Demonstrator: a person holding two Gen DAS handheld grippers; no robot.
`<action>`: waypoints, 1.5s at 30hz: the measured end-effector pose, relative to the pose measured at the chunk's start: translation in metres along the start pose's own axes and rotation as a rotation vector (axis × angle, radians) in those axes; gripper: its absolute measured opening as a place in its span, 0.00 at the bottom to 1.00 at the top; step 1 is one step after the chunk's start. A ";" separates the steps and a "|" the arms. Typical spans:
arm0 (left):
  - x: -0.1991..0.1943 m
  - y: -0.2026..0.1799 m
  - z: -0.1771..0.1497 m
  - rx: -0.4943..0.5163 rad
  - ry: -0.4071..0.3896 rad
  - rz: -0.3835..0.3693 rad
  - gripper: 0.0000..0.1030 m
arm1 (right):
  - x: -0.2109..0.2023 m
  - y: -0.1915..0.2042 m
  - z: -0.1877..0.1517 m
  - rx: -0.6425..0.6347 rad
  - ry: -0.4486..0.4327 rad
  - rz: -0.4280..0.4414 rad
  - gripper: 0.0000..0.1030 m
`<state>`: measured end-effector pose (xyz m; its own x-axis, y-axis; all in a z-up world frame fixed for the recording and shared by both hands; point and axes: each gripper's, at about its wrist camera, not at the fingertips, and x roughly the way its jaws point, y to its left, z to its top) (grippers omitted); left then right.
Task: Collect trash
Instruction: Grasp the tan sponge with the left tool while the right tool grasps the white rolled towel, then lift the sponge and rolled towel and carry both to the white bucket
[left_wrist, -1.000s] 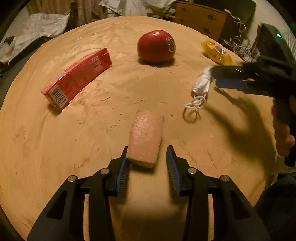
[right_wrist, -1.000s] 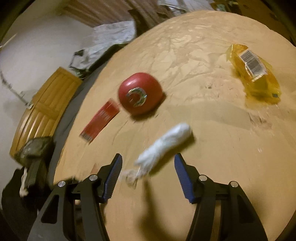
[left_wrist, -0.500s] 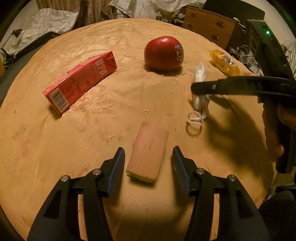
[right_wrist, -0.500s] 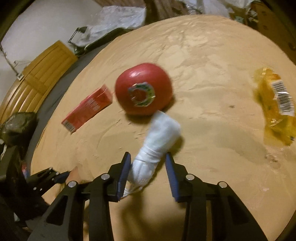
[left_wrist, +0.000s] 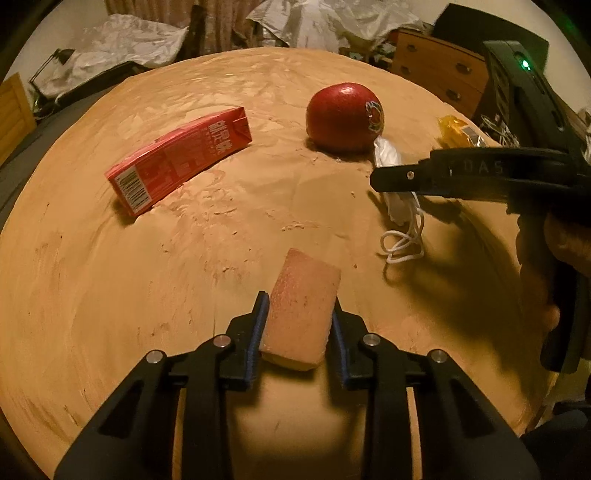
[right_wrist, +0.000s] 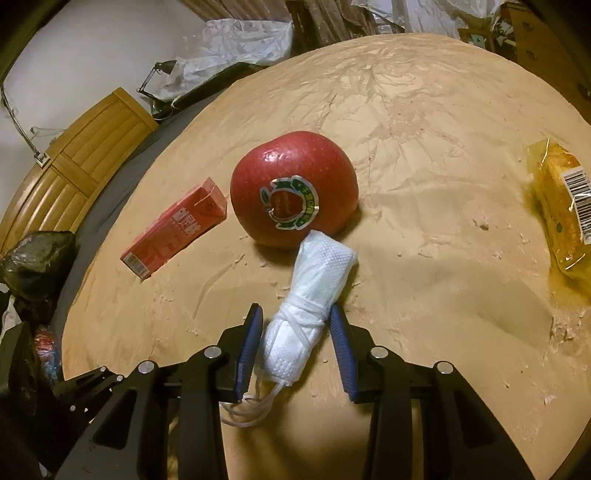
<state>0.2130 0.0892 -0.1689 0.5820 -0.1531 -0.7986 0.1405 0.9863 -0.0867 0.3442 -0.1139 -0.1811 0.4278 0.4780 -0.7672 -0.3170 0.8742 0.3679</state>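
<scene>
My left gripper is shut on a tan sponge-like block, its blue pads touching both sides, low over the table. My right gripper straddles a rolled white face mask with loose ear loops; the jaws are near its sides, with small gaps showing. The mask lies on the table and touches the red apple. In the left wrist view the right gripper covers the middle of the mask.
A red drink carton lies at the left, also in the right wrist view. A yellow wrapped snack lies at the right. The round table is covered in tan plastic. Bags and wooden drawers stand beyond its edge.
My left gripper has closed in on the tan block. My right gripper has moved forward over the white mask and narrowed around it.
</scene>
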 end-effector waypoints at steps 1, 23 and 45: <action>-0.001 0.001 -0.001 -0.007 -0.003 0.001 0.28 | -0.001 0.000 -0.001 -0.005 0.001 0.000 0.32; -0.145 -0.068 -0.019 -0.106 -0.432 0.147 0.27 | -0.219 0.066 -0.144 -0.292 -0.530 -0.268 0.28; -0.180 -0.111 -0.022 -0.061 -0.527 0.156 0.27 | -0.285 0.068 -0.176 -0.262 -0.610 -0.302 0.29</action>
<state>0.0747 0.0086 -0.0285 0.9164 0.0000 -0.4003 -0.0167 0.9991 -0.0383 0.0515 -0.2055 -0.0301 0.9000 0.2487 -0.3581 -0.2700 0.9628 -0.0100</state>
